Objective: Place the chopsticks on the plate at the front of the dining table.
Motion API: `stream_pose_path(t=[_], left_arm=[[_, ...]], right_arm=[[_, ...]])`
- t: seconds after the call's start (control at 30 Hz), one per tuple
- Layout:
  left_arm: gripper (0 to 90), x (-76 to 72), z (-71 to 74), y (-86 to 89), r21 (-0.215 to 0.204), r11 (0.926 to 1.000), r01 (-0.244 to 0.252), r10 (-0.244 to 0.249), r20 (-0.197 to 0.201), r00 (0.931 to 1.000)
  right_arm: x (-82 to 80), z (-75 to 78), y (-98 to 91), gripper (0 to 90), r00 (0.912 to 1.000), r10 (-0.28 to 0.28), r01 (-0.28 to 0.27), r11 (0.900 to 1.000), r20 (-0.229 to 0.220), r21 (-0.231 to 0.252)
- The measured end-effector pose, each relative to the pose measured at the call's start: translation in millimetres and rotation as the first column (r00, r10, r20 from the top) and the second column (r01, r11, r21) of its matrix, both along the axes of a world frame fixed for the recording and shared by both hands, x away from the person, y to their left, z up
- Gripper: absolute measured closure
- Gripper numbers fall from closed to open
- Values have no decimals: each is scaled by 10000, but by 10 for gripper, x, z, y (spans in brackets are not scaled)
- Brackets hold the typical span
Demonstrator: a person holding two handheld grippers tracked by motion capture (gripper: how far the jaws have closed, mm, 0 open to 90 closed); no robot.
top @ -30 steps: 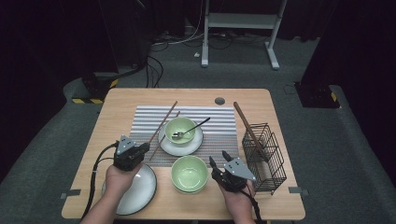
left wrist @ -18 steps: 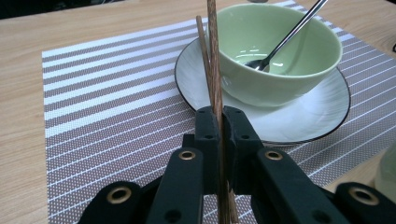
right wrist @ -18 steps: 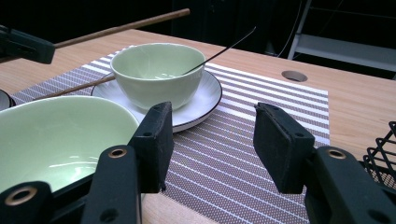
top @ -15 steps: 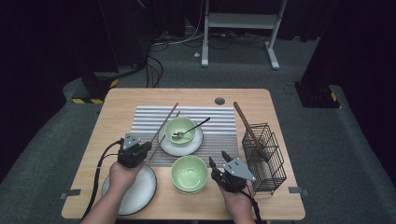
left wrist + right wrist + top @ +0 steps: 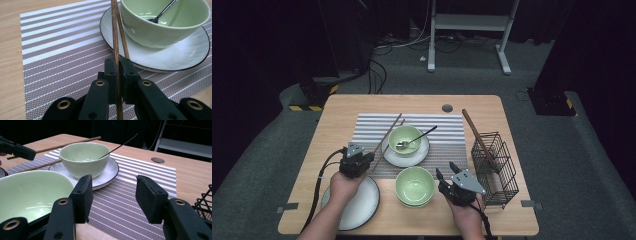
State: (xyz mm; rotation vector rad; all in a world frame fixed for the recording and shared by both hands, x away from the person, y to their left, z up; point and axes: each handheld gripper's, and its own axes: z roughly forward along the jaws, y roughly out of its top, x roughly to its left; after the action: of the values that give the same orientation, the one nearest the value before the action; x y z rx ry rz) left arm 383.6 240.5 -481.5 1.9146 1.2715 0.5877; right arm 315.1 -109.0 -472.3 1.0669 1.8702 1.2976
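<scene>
We see the left tool [image 5: 117,66] clamped tight on a pair of wooden chopsticks [image 5: 115,32], its two black jaws pressed together with the sticks pinched between the pads. From the grip the chopsticks run forward over the striped placemat [image 5: 57,57] and pass just beside the green bowl [image 5: 165,25], over the rim of the white plate [image 5: 175,58] that carries it. A dark spoon [image 5: 162,12] lies inside that bowl, its handle leaning out over the rim.

In the high view the left tool [image 5: 354,161] sits at the near left edge of the placemat [image 5: 452,125], just beyond a second white plate [image 5: 362,205] — the chopsticks [image 5: 387,135] slant away from it towards the far side of the tabletop [image 5: 342,115].

The right tool [image 5: 112,197] holds nothing: its jaws stand wide apart with only placemat between them, and the pads touch nothing. It hovers at the near right — just beside a second green bowl [image 5: 30,192], which stands on its own to the tool's left. In the high view we find this tool [image 5: 447,177] between that bowl [image 5: 414,186] and a black wire basket [image 5: 497,167], from which one more long brown stick [image 5: 477,137] leans out towards the far side.
</scene>
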Motion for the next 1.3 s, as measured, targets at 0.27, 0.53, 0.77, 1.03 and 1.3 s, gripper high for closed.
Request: stream_pose_path(t=[0.27,0.53,0.77,1.03,1.3], left_arm=[[844,46,-31,-13,103,9999,-7,10,-311,9995],[844,71,-48,-13,256,9997,-18,32,-541,9985],[844,80,-55,-17,221,9998,-5,19,-636,9980],[843,87,-64,-15,275,9996,64,-40,-867,9962],[840,109,-72,-16,392,9991,156,-113,-1070,9942]], right_arm=[[-2,-1,2,475,10000,3,-3,10000,3,-14],[-12,3,-12,476,10000,-34,34,10000,2,0],[-11,-2,-10,476,10000,-24,24,10000,-20,-8],[-13,-5,-11,477,10000,-27,27,10000,-35,6],[-12,-12,4,477,10000,9,-9,10000,-46,-19]])
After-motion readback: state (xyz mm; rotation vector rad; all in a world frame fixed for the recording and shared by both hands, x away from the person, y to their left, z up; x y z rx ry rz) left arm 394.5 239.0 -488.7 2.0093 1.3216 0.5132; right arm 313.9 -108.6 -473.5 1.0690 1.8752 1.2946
